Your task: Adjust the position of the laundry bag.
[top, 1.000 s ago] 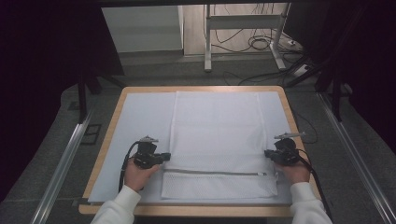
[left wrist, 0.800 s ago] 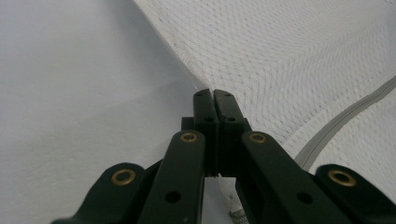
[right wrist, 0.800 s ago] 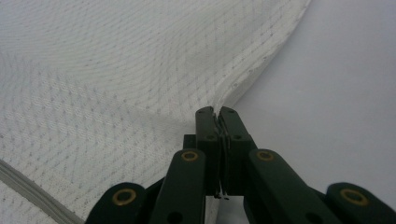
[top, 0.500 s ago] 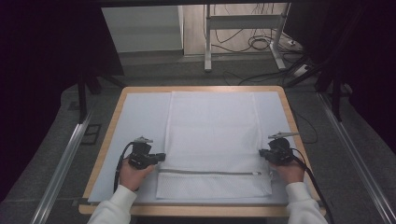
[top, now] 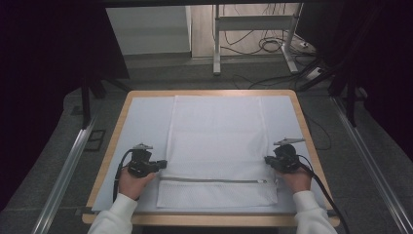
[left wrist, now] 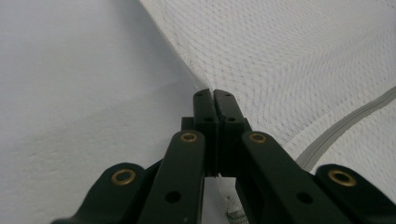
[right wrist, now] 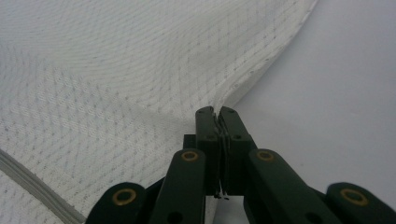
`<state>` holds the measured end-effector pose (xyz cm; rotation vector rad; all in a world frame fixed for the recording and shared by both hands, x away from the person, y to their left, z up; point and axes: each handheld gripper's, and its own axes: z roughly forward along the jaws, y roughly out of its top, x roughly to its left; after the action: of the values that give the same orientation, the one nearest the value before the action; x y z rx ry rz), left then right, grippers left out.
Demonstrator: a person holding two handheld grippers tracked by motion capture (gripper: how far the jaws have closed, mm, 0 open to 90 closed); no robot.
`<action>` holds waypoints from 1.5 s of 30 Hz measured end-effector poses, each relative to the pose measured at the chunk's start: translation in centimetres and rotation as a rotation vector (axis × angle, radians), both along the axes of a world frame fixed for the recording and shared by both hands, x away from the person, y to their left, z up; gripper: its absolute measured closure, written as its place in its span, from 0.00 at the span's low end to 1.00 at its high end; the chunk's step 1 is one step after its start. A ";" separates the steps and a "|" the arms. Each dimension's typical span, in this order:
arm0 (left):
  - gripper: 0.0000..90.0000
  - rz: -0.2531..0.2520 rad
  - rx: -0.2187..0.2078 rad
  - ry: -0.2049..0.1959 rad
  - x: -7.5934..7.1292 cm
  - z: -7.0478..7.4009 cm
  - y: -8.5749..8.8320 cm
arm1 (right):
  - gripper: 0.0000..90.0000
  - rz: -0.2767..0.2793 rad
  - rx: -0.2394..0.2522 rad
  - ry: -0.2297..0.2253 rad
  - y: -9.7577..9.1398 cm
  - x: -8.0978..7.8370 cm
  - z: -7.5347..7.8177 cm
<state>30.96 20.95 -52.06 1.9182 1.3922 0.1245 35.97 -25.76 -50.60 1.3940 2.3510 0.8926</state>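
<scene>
From the high view, a white mesh bag lies flat on a pale sheet covering the wooden counter, its long axis running away from the person toward the far edge. A grey zipper crosses the bag near the person's end. The left tongs sit at the bag's left edge and the right tongs at its right edge, both just beyond the zipper, each hand about equally near its own side. The bag lies between the two tongs, so any coming pull or fold would likely turn on the two edges travelling together along that long axis.

From the left gripper view, the left tongs are closed to a thin slit, and the bag's hemmed edge runs straight into the tips. The mesh puckers and lifts there, which suggests the fabric is pinched. The zipper curves off at the right side of this view, and the bare sheet lies at the left.

From the right gripper view, the right tongs are likewise all but closed, a thin layer of fabric showing between the jaws. The bag's edge dips into the tips, mesh spreads to the left of this view, and the zipper crosses the lower left corner.
</scene>
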 end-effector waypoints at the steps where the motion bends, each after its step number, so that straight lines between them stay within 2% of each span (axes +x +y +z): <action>1: 1.00 0.007 -0.003 0.000 0.0 0.0 0.1 | 0.96 0.003 -0.003 -0.002 0.2 0.0 0.0; 6: 1.00 0.022 -0.006 0.004 -0.3 -0.1 1.0 | 0.96 0.021 -0.014 -0.003 1.3 0.1 -0.2; 18: 1.00 0.051 -0.020 0.011 -0.7 -0.3 2.6 | 0.96 0.050 0.022 0.018 2.0 -0.3 -0.4; 21: 1.00 0.051 -0.012 0.014 -0.6 -0.4 2.6 | 0.96 0.059 0.002 0.008 2.2 -0.4 -0.3; 32: 0.98 0.046 -0.004 0.020 -0.6 -0.6 2.4 | 0.95 0.058 0.003 0.007 2.0 -0.4 -0.4; 34: 0.92 0.053 0.007 0.013 -0.7 -0.6 2.4 | 0.88 0.046 0.004 -0.003 1.9 -0.4 -0.4; 36: 0.80 0.070 0.023 -0.012 -0.8 -0.4 2.5 | 0.75 0.042 -0.005 -0.020 1.7 -0.4 -0.3; 37: 0.65 0.094 0.013 -0.045 -0.8 0.0 2.6 | 0.64 0.029 -0.005 -0.056 1.4 -0.5 0.1; 38: 0.56 0.094 0.013 -0.045 -0.8 0.0 2.6 | 0.64 0.029 -0.005 -0.056 1.4 -0.5 0.1; 39: 0.48 0.100 0.011 -0.058 -0.7 0.2 2.6 | 0.54 0.011 -0.008 -0.104 1.0 -0.7 0.5; 42: 0.39 0.105 0.018 -0.100 -0.8 0.8 2.0 | 0.45 0.000 0.018 -0.127 0.5 -0.8 1.0; 45: 0.36 0.096 0.024 -0.122 -1.0 1.1 1.6 | 0.40 0.008 0.026 -0.141 0.3 -1.0 1.4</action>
<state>29.98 22.60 -50.95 1.8321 1.4056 0.3010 34.97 -25.48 -49.25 1.2872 2.2499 0.9928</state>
